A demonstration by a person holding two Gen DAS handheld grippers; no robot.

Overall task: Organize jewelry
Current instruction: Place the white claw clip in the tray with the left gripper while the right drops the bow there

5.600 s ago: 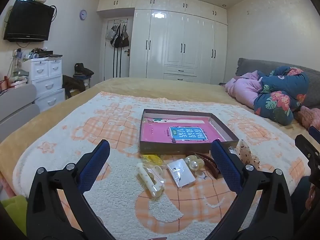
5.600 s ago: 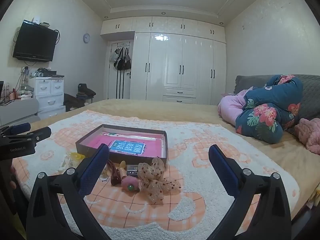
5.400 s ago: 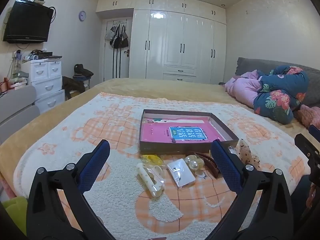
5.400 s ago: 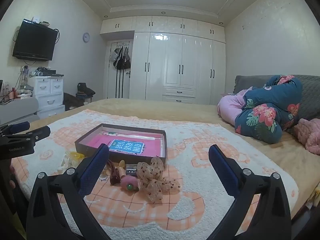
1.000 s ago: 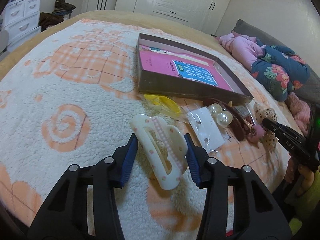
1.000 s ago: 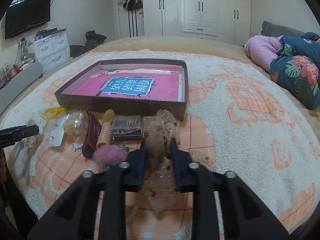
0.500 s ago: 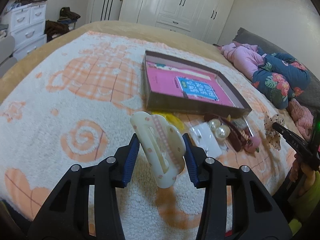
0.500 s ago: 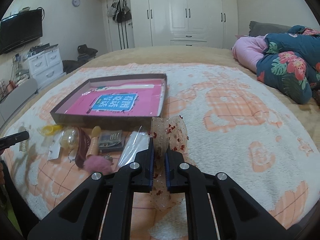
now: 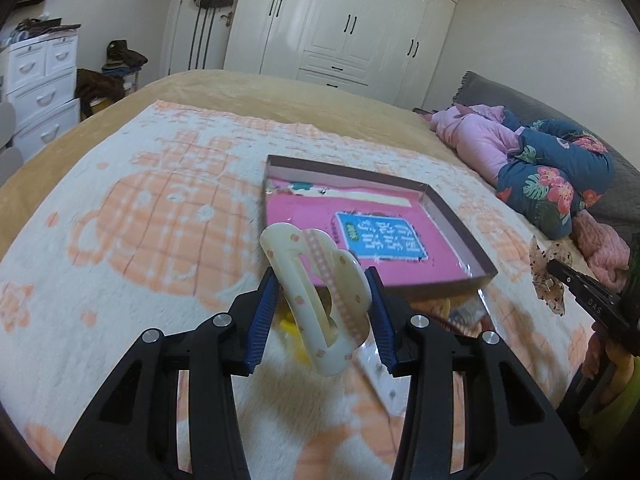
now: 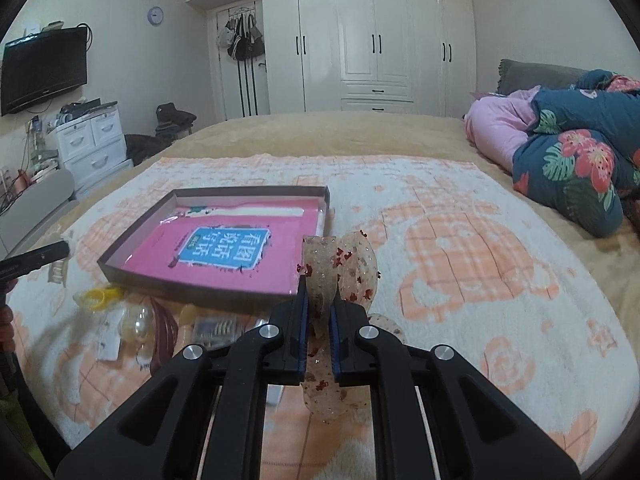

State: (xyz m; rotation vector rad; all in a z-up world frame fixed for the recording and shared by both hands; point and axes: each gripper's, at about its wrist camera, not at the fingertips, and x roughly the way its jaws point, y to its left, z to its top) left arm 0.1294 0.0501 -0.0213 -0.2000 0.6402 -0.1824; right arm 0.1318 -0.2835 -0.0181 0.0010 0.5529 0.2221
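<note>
My left gripper (image 9: 320,312) is shut on a cream hair claw clip (image 9: 316,296) with pink dots and holds it in the air just before the near wall of the shallow box (image 9: 456,224) with a pink lining. My right gripper (image 10: 319,312) is shut on a sheer bow hair clip (image 10: 340,268) with red specks, lifted near the box's (image 10: 116,268) right front corner. The bow (image 9: 546,268) also shows at the right of the left wrist view. Loose pieces lie in front of the box: a yellow clip (image 10: 100,296), pearl clip (image 10: 138,322), dark red hairband (image 10: 162,332).
The box sits on a white and orange blanket (image 10: 460,264) spread over the bed. Folded pink and floral bedding (image 10: 572,148) lies at the right. A white drawer unit (image 10: 92,140) and a chair (image 10: 36,200) stand left of the bed.
Since five seconds ago both grippers have shut on a clip each and lifted them off the blanket. In the last second both have risen and moved closer to the box.
</note>
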